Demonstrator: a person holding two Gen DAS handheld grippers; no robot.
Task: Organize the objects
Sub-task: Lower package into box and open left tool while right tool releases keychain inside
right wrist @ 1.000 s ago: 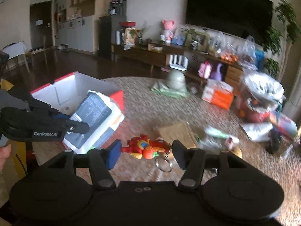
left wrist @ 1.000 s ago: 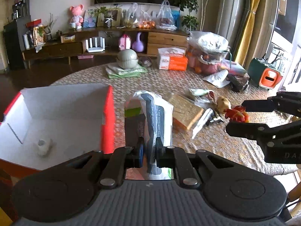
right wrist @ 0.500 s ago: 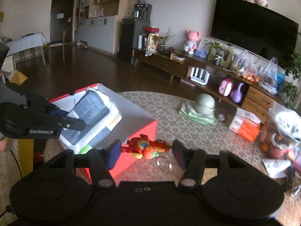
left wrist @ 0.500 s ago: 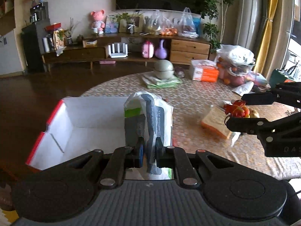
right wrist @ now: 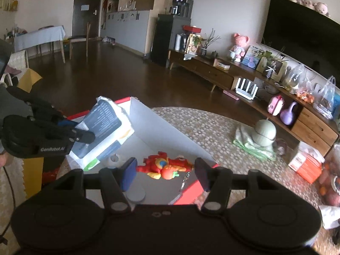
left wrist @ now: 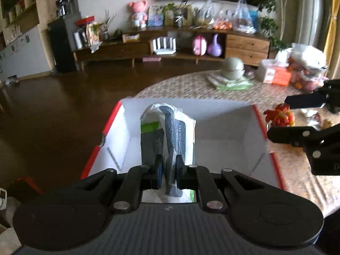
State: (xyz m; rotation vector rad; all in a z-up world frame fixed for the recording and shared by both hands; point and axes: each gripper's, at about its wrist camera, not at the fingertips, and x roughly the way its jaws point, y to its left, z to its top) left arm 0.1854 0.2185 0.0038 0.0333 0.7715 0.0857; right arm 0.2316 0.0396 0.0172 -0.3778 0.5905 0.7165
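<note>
Packet (left wrist: 167, 140): soft plastic pouch, likely light and crumply; pinched at its lower edge between the left gripper (left wrist: 169, 171) fingers, over the box (left wrist: 223, 127).
Toy (right wrist: 164, 166): small, rigid-looking figure between the right gripper (right wrist: 165, 173) fingers, spread wide; contact unclear.
</note>
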